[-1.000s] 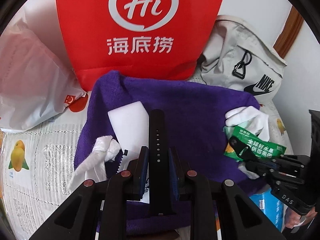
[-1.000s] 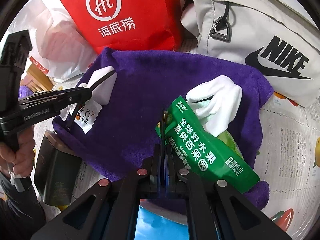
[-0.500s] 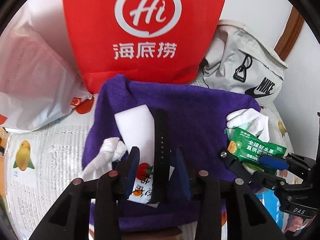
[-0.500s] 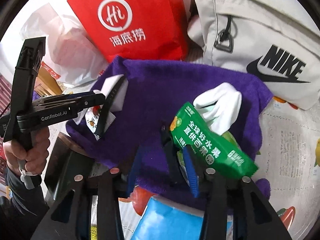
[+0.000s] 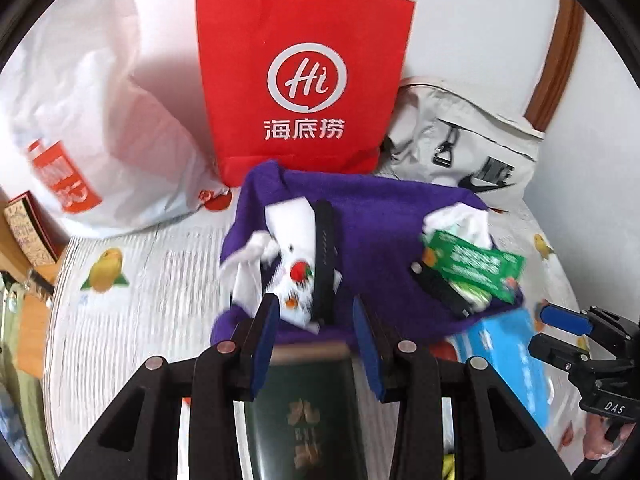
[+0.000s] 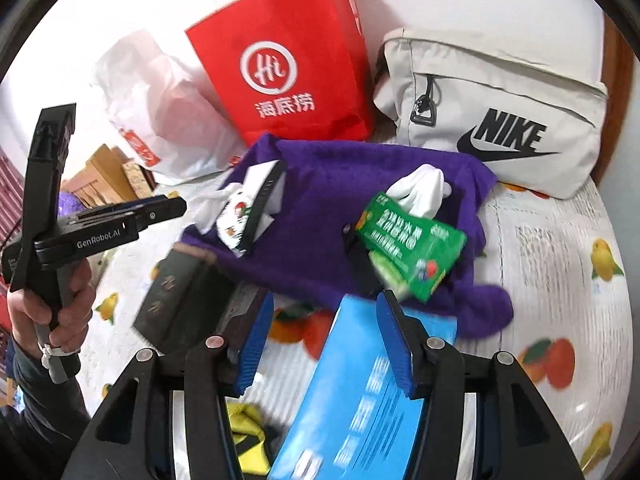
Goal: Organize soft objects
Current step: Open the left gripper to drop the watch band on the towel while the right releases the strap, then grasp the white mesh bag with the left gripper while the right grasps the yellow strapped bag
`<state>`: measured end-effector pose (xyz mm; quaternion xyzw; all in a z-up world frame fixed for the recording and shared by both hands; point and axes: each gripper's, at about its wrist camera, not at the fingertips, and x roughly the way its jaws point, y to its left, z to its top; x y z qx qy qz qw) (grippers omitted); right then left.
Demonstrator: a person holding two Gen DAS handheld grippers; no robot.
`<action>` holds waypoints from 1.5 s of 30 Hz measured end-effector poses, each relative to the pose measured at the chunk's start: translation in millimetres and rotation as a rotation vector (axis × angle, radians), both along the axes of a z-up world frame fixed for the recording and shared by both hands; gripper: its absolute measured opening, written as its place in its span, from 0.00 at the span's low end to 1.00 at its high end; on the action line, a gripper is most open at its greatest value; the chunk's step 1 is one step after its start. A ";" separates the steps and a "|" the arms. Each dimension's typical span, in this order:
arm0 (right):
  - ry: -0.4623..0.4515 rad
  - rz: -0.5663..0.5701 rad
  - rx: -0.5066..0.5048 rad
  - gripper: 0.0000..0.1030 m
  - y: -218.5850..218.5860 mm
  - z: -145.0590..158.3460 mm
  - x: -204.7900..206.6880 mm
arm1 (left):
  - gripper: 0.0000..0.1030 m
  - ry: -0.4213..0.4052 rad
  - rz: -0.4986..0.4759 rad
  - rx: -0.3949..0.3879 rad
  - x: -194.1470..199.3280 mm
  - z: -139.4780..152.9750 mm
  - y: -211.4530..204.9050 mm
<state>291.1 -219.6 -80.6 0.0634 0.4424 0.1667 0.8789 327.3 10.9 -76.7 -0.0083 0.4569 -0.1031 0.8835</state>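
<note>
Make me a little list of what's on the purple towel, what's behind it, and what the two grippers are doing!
surface: fruit-print tablecloth
cloth: purple towel, spread out and rumpled
left side of towel: black strap lying over a white packet, white glove beside it
right side of towel: green wet-wipes pack over a second white glove
behind towel: red paper bag, grey Nike bag, white plastic bag
left gripper: jaws just opened, nothing between them
right gripper: jaws just opened, empty, above a blue box
</note>
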 end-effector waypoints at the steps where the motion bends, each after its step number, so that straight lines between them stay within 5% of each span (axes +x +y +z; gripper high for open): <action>1: -0.007 0.005 0.003 0.52 0.0 1.8 -8.8 | 0.36 0.002 -0.007 -0.011 -11.4 2.6 2.1; 4: -0.028 0.014 -0.016 0.55 3.4 4.9 -33.3 | 0.52 0.024 -0.007 -0.009 -35.2 3.7 3.8; 14: 0.000 0.076 -0.017 0.57 19.4 -13.5 -114.3 | 0.52 0.105 0.017 -0.080 -111.7 -21.0 20.2; 19: 0.037 0.100 -0.034 0.70 31.9 -41.3 -137.7 | 0.52 0.132 0.037 -0.106 -140.0 -40.5 30.3; 30: 0.146 0.048 -0.034 0.70 54.9 -92.6 -139.5 | 0.52 0.194 0.072 -0.141 -170.5 -81.3 44.0; 37: 0.106 0.026 -0.021 0.60 61.1 -101.8 -141.4 | 0.66 0.190 0.021 -0.148 -178.3 -91.1 31.1; 41: 0.087 0.031 -0.036 0.57 60.2 -98.7 -148.3 | 0.69 0.191 0.016 -0.084 -176.5 -106.6 13.7; 45: 0.060 0.041 -0.078 0.55 59.8 -96.8 -161.5 | 0.71 0.108 -0.032 0.075 -183.8 -112.4 -10.8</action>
